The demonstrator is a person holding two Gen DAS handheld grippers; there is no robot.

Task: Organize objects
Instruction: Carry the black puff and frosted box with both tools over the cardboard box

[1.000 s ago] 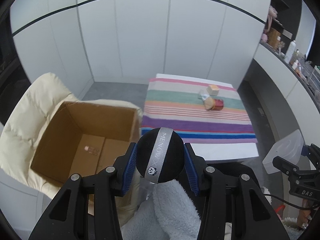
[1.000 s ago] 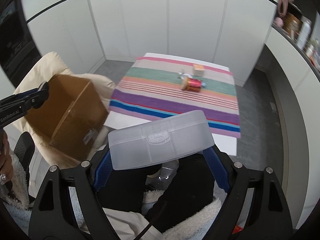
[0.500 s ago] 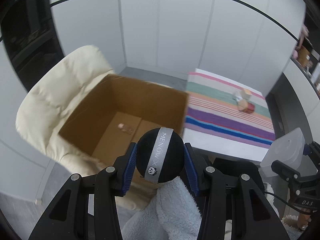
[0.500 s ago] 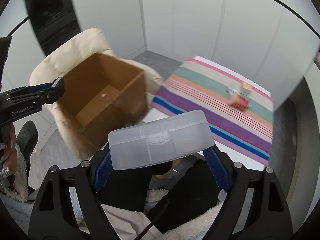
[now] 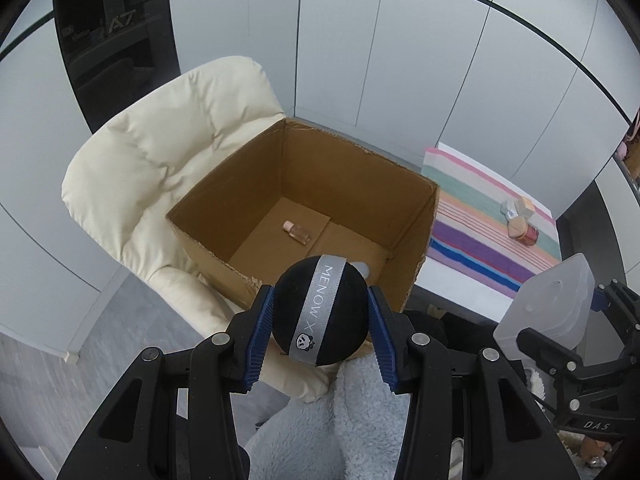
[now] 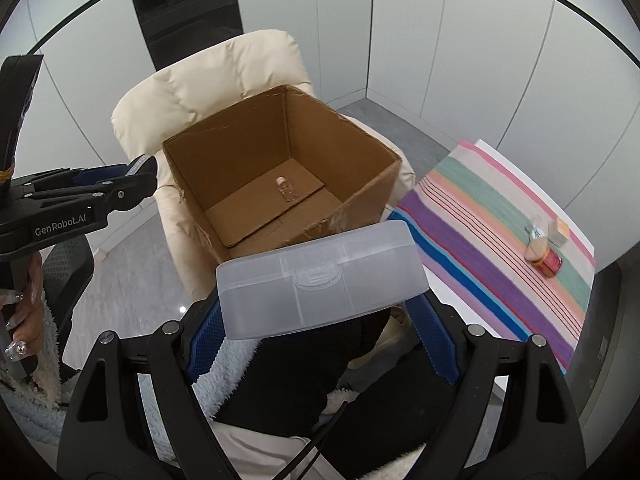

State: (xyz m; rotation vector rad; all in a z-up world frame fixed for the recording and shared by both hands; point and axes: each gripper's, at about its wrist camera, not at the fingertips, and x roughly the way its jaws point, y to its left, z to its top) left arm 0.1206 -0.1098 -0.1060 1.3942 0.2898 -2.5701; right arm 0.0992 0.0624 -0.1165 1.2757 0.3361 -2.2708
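Swung from table [image 5: 460, 292] toward box [image 5: 412, 216]; left gripper [image 5: 321, 320] clamping ball [image 5: 321, 312], right gripper [image 6: 320, 320] clamping case [image 6: 320, 280], ready to drop.

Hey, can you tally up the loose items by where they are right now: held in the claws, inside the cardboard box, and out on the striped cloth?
Held in claws: 2, a black round puff with grey ribbon and a clear plastic lidded case
Inside the brown cardboard box: 1, a small pink-capped bottle
On the striped cloth: 3 or so, a small cluster, hard to separate
Total: about 6
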